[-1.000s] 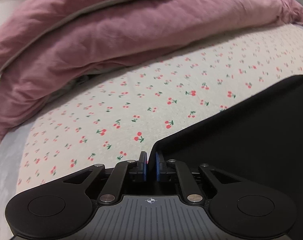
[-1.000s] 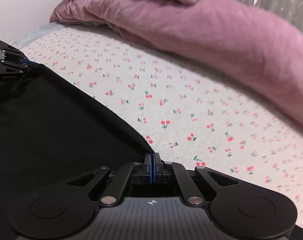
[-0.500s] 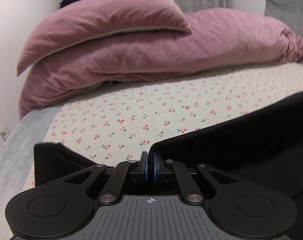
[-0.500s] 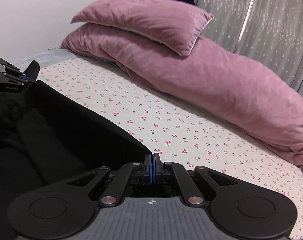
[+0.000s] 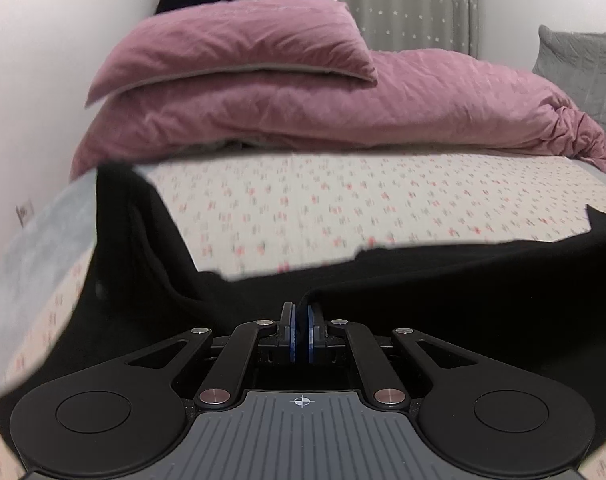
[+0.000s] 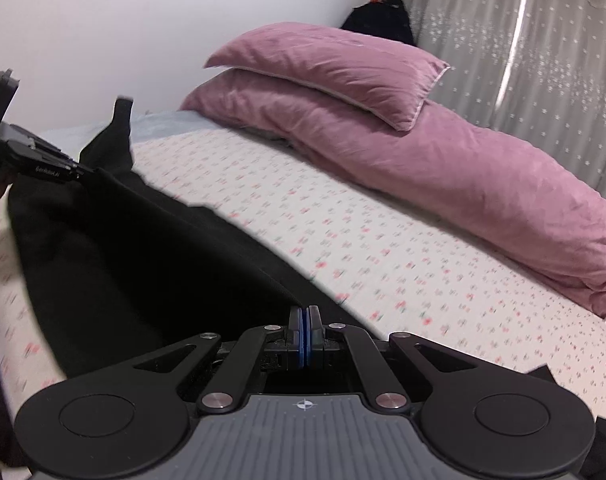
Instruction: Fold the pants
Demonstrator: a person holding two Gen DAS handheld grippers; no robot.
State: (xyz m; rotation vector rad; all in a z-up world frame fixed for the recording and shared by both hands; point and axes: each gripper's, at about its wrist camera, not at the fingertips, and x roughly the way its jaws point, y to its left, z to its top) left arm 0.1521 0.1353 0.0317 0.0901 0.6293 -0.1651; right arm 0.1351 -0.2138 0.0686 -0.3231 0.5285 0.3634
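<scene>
Both tools are clamped on the black pants (image 5: 443, 300), each pinching an edge of the cloth: the left tool (image 5: 300, 320) has its blue pads nearly together with a fold of fabric rising between them, and the right tool (image 6: 304, 322) has its pads pressed tight on the hem at its tip. The pants hang and drape between the two, spread over the near part of the bed (image 5: 343, 204) with its cherry-print sheet, well short of the pink duvet (image 5: 383, 112) and the pink pillow (image 5: 239, 44) stacked on it at the far side. By the look of it this is the carrying stage of a fold, the held edge lifted to be laid over the rest of the garment. The next move calls for both tools to travel together at even height and tension, so the edge lands square, and only then to let go. The right wrist view shows the left tool (image 6: 69, 170) from the side, gripping the cloth nearer the wall, with a loose tip of fabric sticking up beyond it; the left wrist view does not show the right tool at all, but shows the grey cushion (image 5: 579, 64) beyond the duvet's end.
</scene>
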